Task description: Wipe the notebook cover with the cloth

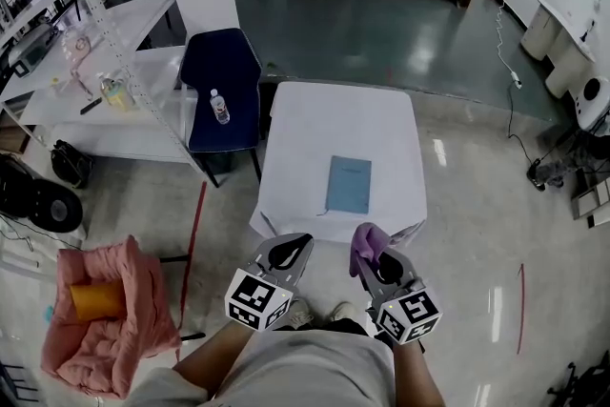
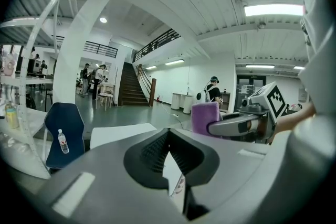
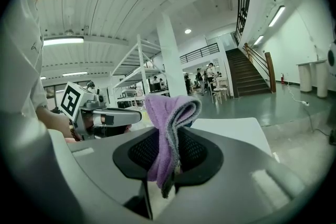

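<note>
The step in hand looks like the approach: the cloth (image 3: 169, 113) is gripped but not yet on the notebook (image 1: 349, 185), which lies flat and closed on the white table (image 1: 315, 124), towards its near right part and well apart from both grippers. Both are held close to the person's body, short of the table's near edge. To do this well, I judge the right gripper (image 3: 176, 139) should go forward and down until the loose purple fold, not the hard jaw tips, meets the blue cover. It should then sweep in long strokes along the cover with light pressure, since a thin book on a smooth top may slide. The left gripper (image 2: 168, 136) could press on a corner or edge of the book to hold it in place, clear of the wiping path. The right gripper's jaws are pinched on the cloth, which is folded over and stands up between them, with its top hanging past the tips and a tail below. The left gripper's jaws are pressed together at the tips with nothing between them, and only the table shows through the gap behind them.
</note>
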